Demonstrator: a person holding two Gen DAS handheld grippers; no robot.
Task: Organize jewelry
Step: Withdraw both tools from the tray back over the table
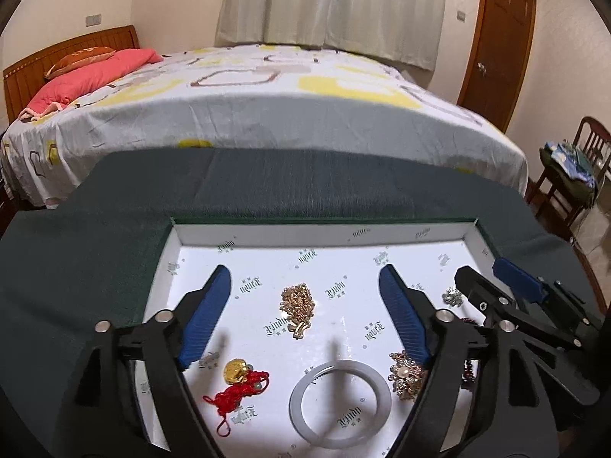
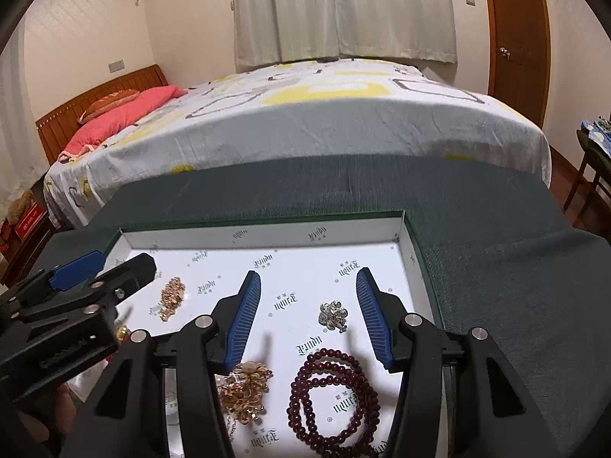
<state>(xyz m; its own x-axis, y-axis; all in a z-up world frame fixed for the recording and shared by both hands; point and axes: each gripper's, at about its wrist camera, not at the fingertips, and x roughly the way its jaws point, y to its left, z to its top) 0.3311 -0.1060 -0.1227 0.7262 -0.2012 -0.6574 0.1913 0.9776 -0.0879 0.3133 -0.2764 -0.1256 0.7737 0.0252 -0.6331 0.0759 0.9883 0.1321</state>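
A shallow white printed tray (image 1: 324, 233) (image 2: 267, 232) holds the jewelry. My left gripper (image 1: 303, 273) is open above a gold chain pile (image 1: 298, 305) (image 2: 172, 297), touching nothing. Nearer me lie a gold bead on red cord (image 1: 238, 379), a pale bangle (image 1: 341, 402) and a pearl brooch (image 1: 406, 379) (image 2: 244, 389). My right gripper (image 2: 308, 274) (image 1: 490, 276) is open too, over a small silver piece (image 2: 333, 315) (image 1: 452, 297). A dark red bead bracelet (image 2: 336, 393) lies coiled under its fingers. The left gripper (image 2: 110, 267) shows at the left edge of the right wrist view.
The tray rests on a dark green felt cloth (image 1: 95, 252) (image 2: 496, 252). Behind it is a bed (image 1: 286, 107) with a patterned sheet and pink pillow. A wooden chair (image 1: 573, 168) with clutter stands at the right, near a brown door (image 1: 500, 34).
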